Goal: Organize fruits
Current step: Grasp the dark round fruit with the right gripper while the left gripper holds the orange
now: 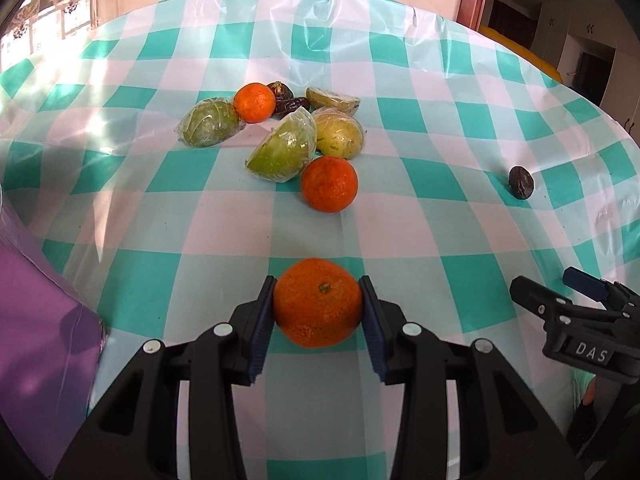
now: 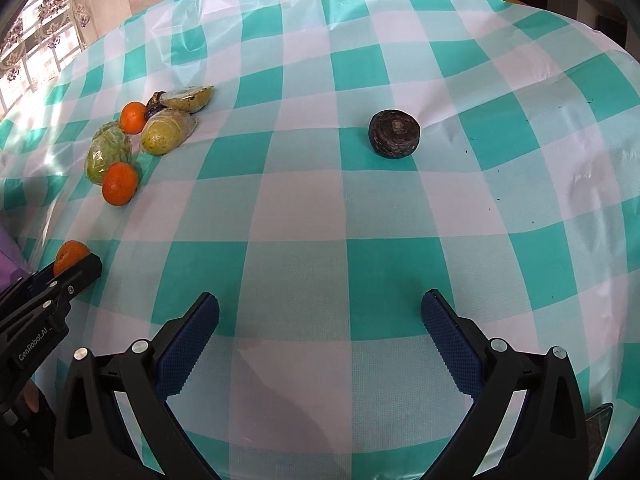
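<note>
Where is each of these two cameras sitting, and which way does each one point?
Left wrist: rides the left gripper, looking forward over the checked tablecloth; its jaws clamp an orange, the fruit pile beyond.
Right wrist: rides the right gripper, jaws open, facing a lone dark fruit.
Shared: each view catches the other gripper at its edge, plus the pile, the orange and the dark fruit.

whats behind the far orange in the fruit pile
Behind the far orange sit two dark dates, partly hidden by it; how far they extend behind the orange is covered.
</note>
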Tool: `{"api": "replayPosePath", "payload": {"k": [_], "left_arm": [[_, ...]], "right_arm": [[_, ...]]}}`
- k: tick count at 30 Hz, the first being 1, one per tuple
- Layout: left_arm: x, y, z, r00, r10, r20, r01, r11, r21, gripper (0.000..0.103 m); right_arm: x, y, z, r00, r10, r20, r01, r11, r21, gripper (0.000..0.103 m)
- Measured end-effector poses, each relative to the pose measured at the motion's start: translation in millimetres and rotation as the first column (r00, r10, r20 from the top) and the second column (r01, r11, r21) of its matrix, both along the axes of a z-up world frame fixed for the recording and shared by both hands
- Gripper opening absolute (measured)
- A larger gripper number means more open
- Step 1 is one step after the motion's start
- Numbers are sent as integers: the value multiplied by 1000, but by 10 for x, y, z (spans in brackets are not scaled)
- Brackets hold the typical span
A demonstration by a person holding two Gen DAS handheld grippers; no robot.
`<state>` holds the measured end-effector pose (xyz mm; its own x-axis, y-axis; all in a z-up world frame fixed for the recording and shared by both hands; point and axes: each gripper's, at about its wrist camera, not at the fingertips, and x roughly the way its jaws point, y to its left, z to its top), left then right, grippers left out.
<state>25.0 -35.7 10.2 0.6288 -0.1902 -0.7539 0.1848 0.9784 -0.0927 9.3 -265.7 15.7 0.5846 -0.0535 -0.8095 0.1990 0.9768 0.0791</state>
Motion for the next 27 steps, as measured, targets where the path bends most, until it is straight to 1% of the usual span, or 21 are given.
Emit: {"api": "replayPosePath", "payload": {"k": [2, 4, 7, 9, 13, 15, 17, 18, 19, 20, 21, 22, 25, 27], "left_arm": [[27, 18, -2, 1000, 2, -1, -2, 1000, -10, 41], [69, 36, -3, 1000, 9, -2, -9, 1000, -22, 41], [156, 43, -2, 1000, 20, -3, -20, 999, -31, 41], [208, 33, 4, 1000, 25, -4, -25, 999, -29, 41], [264, 52, 4, 1000, 26, -7, -27, 998, -49, 41], [263, 81, 3, 1000, 26, -8, -27, 997, -70, 41], [263, 96, 1, 1000, 26, -9, -27, 996, -82, 41], [265, 99, 1, 1000, 26, -9, -27, 996, -85, 41], [267, 97, 3, 1000, 26, -10, -27, 996, -85, 41], [267, 95, 0, 1000, 26, -9, -27, 996, -80, 41], [265, 93, 0, 1000, 26, -9, -27, 997, -76, 41], [263, 92, 1, 1000, 26, -8, -27, 997, -74, 41], [264, 83, 0, 1000, 27, -9, -27, 997, -70, 41], [264, 70, 0, 1000, 28, -9, -28, 998, -62, 41]], "right_arm": [[122, -192, 10, 997, -72, 17, 72, 997, 25, 93], [211, -347, 25, 993, -115, 39, 112, 992, 62, 87], [337, -504, 32, 989, -134, 62, 126, 985, 117, 86], [418, -536, 31, 989, -133, 68, 124, 985, 124, 84], [590, -463, 36, 992, -96, 76, 88, 991, 101, 80], [670, -413, 43, 992, -101, 74, 97, 994, 53, 77], [769, -400, 23, 992, -117, 52, 116, 993, 26, 73], [802, -393, 15, 991, -128, 43, 128, 992, 4, 69], [828, -370, 10, 990, -136, 34, 136, 990, -23, 61], [839, -330, 6, 990, -141, 27, 142, 988, -58, 58], [829, -289, 8, 991, -131, 32, 133, 988, -75, 49], [805, -259, 13, 992, -116, 44, 119, 990, -75, 38], [649, -217, 78, 988, -98, 122, 102, 994, -31, 38], [534, -122, 100, 986, -56, 159, 55, 998, 12, 38]]}}
